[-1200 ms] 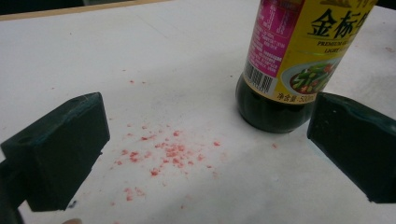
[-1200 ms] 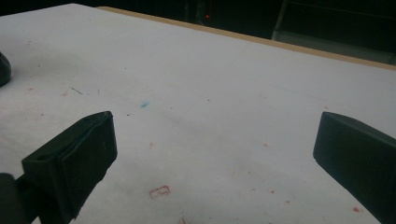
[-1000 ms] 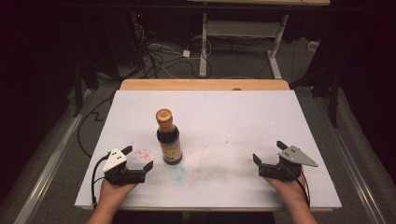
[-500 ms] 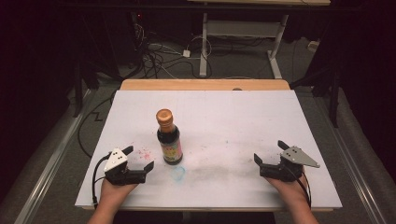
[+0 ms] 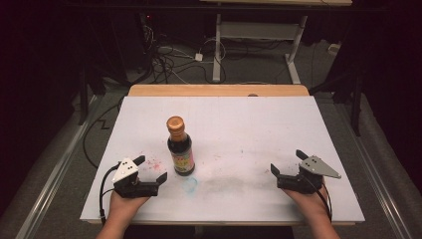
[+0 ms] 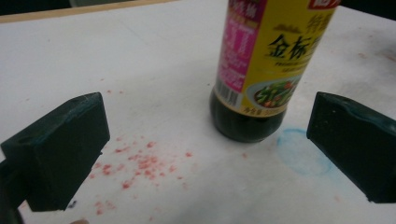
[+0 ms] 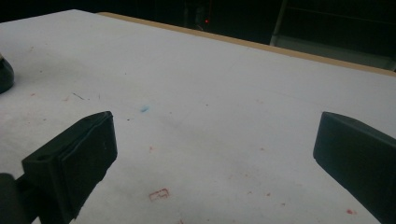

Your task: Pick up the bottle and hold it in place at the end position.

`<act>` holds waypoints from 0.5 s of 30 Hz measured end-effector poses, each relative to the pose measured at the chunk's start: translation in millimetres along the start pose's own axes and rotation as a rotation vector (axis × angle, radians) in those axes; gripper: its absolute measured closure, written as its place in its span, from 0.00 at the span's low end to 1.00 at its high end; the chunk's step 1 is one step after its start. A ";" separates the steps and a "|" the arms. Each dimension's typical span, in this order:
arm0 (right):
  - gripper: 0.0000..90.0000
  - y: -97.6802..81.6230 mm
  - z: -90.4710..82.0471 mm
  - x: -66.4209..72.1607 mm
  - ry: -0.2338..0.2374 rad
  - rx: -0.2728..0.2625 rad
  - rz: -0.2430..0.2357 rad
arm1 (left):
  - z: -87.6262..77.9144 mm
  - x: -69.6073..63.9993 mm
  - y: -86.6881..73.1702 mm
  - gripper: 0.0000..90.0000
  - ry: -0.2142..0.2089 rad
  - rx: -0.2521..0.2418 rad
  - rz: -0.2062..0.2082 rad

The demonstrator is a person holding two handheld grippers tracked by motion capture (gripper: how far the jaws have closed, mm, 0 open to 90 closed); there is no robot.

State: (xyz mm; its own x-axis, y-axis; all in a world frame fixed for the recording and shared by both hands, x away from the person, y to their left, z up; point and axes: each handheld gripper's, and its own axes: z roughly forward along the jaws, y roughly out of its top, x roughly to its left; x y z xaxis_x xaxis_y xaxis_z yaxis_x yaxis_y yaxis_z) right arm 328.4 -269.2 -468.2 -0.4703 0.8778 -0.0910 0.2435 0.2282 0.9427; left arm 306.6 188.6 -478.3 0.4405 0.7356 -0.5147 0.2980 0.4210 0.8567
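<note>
A dark sauce bottle [image 5: 180, 148] with a gold cap and a pink and yellow label stands upright left of the table's middle. My left gripper [image 5: 150, 169] rests near the front left edge, open and empty, a short way left of the bottle. In the left gripper view the bottle [image 6: 261, 70] rises just beyond the gap between the wide-apart jaws [image 6: 205, 154]. My right gripper [image 5: 287, 162] sits near the front right edge, open, with bare table between its jaws [image 7: 215, 158]. The bottle's base [image 7: 5, 74] shows at the far left of the right gripper view.
The white table [image 5: 239, 119] has a wooden strip [image 5: 219, 90] along its far edge. Red specks [image 6: 140, 163] and a faint blue ring [image 6: 299, 154] mark the surface beside the bottle. Cables and desk legs lie on the dark floor beyond.
Both grippers have shifted slightly on the table near the front edge. The bottle has not moved.
</note>
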 end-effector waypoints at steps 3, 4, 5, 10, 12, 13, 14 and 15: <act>0.00 0.2 -0.1 0.3 0.002 0.001 -0.001 | 0.6 -6.5 0.8 0.00 -0.016 0.002 -0.001; 0.00 0.2 -0.1 0.6 0.003 0.001 -0.002 | 1.0 -8.5 1.4 0.00 -0.020 0.001 -0.006; 0.00 0.1 -0.1 0.9 0.004 0.001 -0.002 | 1.4 -10.4 2.2 0.00 -0.023 -0.003 -0.014; 0.00 0.3 -1.0 1.3 -0.002 0.000 -0.004 | 7.3 -21.9 3.8 0.00 -0.035 -0.008 -0.021; 0.00 0.2 -1.6 0.7 -0.003 -0.001 -0.008 | 11.3 -27.4 3.0 0.00 -0.040 0.000 -0.006; 0.00 0.2 -2.1 0.6 -0.005 -0.001 -0.002 | 13.8 -29.7 2.8 0.00 -0.040 0.002 -0.005; 0.00 0.0 -2.5 0.3 -0.005 -0.001 -0.003 | 16.3 -31.3 2.7 0.00 -0.042 0.007 -0.005; 0.00 -0.2 -2.8 0.2 -0.006 -0.001 -0.001 | 19.2 -33.0 2.4 0.00 -0.043 0.012 -0.007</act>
State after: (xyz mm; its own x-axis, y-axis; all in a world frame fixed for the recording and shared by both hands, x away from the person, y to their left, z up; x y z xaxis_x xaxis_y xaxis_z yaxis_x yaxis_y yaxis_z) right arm 325.9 -270.3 -467.5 -0.4658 0.8799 -0.0938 0.2422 0.2288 0.9429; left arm 309.0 155.1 -459.9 0.4744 0.7090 -0.5217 0.3115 0.4191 0.8528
